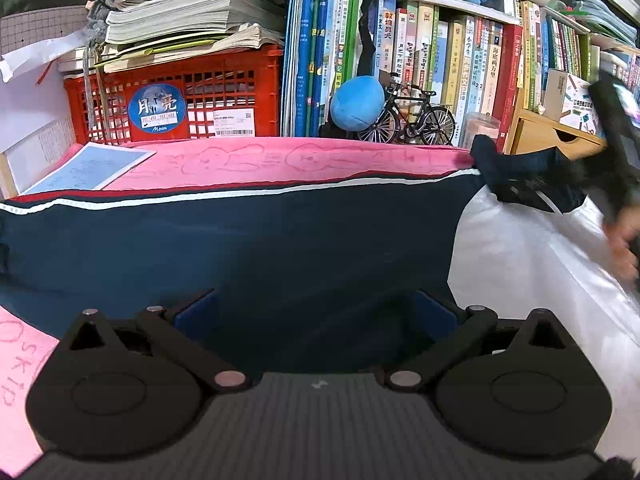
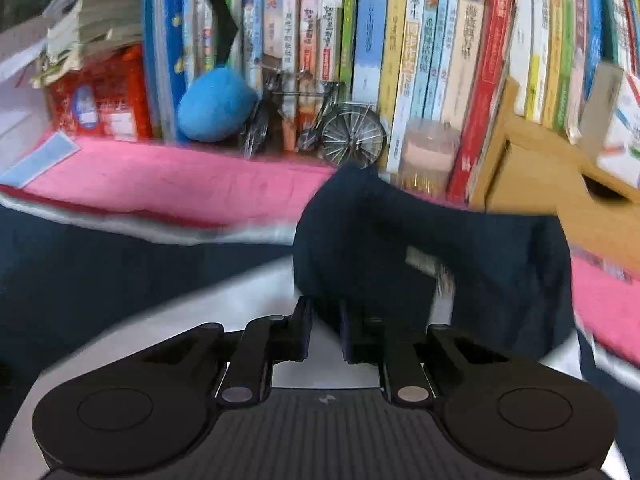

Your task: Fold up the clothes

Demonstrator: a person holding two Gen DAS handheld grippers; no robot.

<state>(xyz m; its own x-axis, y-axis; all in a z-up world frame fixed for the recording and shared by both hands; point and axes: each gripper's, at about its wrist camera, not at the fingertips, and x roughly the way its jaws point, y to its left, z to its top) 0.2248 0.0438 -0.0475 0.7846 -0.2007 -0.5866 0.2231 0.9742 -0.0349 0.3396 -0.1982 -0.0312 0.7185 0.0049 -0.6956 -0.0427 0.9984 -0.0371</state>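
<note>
The right gripper (image 2: 325,330) has its jaws drawn nearly together, pinching a fold of the navy garment (image 2: 420,252) whose dark cloth bunches up just ahead of them over the white part. The left gripper (image 1: 316,312) holds its jaws wide apart above the flat navy panel, gripping nothing. The garment lies spread on the pink-covered desk (image 1: 280,160) before a bookshelf (image 1: 460,52).

We see the left gripper (image 1: 316,316) with its jaws spread wide, pointing forward and downward. The right gripper (image 2: 325,334) has its jaws drawn close together, nipping dark fabric. At the left view's right edge, the person's hand (image 1: 624,248) appears blurred.
</note>
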